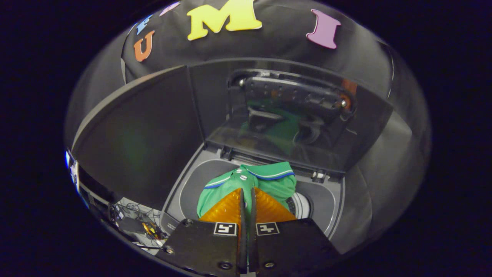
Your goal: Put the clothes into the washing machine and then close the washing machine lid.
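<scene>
A green polo shirt point(269, 181) with a blue-and-white striped collar hangs from my gripper point(248, 192), whose two fingers are pressed together on its cloth. The shirt is held over the round opening of the top-loading washing machine point(192, 184), its body draping down toward the drum. A bit of the pale drum point(301, 206) shows to the right of the shirt. Beyond the shirt the machine's dark glass lid point(269, 127) stands raised, mirroring the gripper and the green cloth.
A dark panel point(138, 138) rises to the left of the machine. Below it lies a tangle of cables and small gear point(138, 225). Grey booth wall curves round to the right of the lid.
</scene>
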A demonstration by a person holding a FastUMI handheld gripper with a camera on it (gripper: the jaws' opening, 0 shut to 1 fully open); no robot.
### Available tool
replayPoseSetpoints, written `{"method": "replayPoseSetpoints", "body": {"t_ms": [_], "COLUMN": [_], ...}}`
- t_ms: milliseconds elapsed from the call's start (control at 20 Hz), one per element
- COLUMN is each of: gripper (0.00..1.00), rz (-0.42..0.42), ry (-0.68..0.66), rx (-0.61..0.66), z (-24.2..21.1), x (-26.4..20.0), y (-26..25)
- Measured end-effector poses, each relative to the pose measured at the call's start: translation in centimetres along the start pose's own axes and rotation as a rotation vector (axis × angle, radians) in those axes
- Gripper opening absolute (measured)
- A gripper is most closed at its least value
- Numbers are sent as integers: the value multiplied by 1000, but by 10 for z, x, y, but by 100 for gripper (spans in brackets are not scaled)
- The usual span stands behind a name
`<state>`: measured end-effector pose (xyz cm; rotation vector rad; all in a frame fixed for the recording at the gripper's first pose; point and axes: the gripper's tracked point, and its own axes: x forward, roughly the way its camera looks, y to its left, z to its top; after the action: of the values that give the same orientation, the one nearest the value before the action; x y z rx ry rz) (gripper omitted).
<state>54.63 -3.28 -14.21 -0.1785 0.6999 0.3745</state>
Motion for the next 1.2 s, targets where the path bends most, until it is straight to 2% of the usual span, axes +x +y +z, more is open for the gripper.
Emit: {"method": "replayPoseSetpoints", "body": {"t_ms": [300, 600, 1000, 1200], "gripper": [5, 8, 16, 61], "rz": [-79, -118, -148, -171], "ry": [151, 258, 254, 184], "rx": [-12, 50, 100, 111], "z": [-34, -70, -77, -69], "x": [44, 64, 58, 45], "y": [-8, -16, -20, -22]}}
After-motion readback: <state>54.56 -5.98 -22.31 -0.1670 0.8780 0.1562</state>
